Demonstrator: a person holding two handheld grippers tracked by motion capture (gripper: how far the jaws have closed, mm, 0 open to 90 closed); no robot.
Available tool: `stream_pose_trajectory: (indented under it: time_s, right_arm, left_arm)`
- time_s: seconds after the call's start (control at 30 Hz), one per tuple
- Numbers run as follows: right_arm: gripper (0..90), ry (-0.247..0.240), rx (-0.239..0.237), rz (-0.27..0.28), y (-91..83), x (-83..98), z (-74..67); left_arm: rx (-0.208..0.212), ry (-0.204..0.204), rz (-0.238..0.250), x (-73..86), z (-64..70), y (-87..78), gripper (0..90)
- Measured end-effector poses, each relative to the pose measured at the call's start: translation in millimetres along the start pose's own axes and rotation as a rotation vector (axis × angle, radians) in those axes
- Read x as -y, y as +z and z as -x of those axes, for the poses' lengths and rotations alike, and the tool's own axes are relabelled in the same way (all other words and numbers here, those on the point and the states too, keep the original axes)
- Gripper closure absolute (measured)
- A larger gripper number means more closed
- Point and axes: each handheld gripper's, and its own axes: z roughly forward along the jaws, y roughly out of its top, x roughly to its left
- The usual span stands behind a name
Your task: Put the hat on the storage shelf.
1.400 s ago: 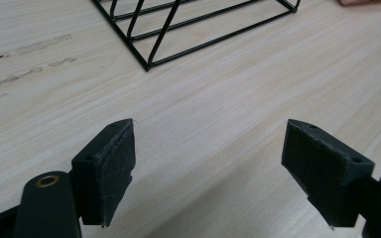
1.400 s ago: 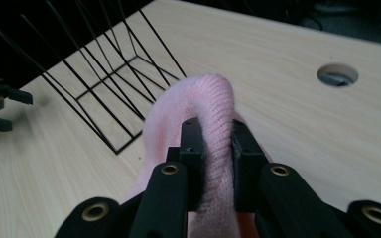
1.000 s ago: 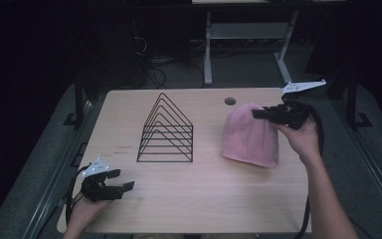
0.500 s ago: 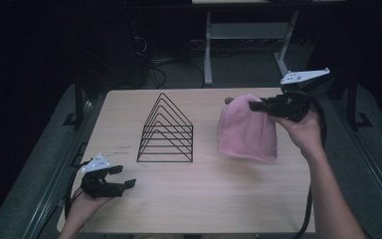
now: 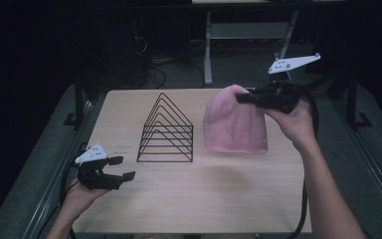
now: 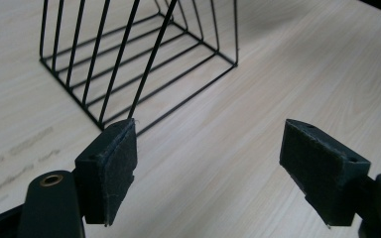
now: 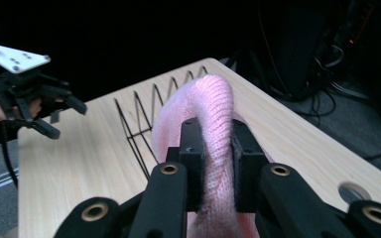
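High view: my right tongs pinch the crown of a pink knitted hat, holding it up so that it hangs above the far right part of the pale wooden worktop; its open brim reaches down to about the worktop surface, though contact cannot be told. A black wire rack of nested triangular frames stands just left of the hat, apart from it. My left tongs rest low at the near left corner, jaws spread wide and holding nothing.

Right tongs view: the jaws are closed on a fold of the hat, whose ribbed knit bulges up between and beyond them in a rounded hump. Past it appear the rack's wire peaks, my left tongs farther off, and a round hole in the worktop.

Left tongs view: the two padded jaws stand well apart over bare wood, with the rack's near corner just ahead.
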Motion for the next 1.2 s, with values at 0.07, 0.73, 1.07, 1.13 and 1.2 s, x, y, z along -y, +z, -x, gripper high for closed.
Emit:
stream_pose_trajectory:
  time_s: [0.07,0.73,1.07,1.13,1.2]
  right_arm:
    - [79.1,-0.015,-0.009,0.006,1.2,-6.7,-5.0]
    - [79.1,-0.110,-0.129,0.054,27.3,-60.8,-48.7]
    - [79.1,-0.140,-0.184,0.065,46.2,-78.0,-66.0]
    - [79.1,-0.141,-0.192,0.067,49.8,-80.7,-69.1]
    - [79.1,-0.148,-0.200,0.073,53.7,-83.7,-72.1]
  left_arm:
    - [0.011,0.015,-0.001,-7.3,1.5,-1.0,22.2]
    - [0.106,0.117,0.033,-67.3,17.8,-8.1,22.2]
    - [0.157,0.151,0.042,-91.6,22.7,-3.1,22.2]
    - [0.171,0.148,0.047,-94.4,22.5,-1.6,22.3]
    - [0.183,0.143,0.044,-97.2,22.3,0.2,22.3]
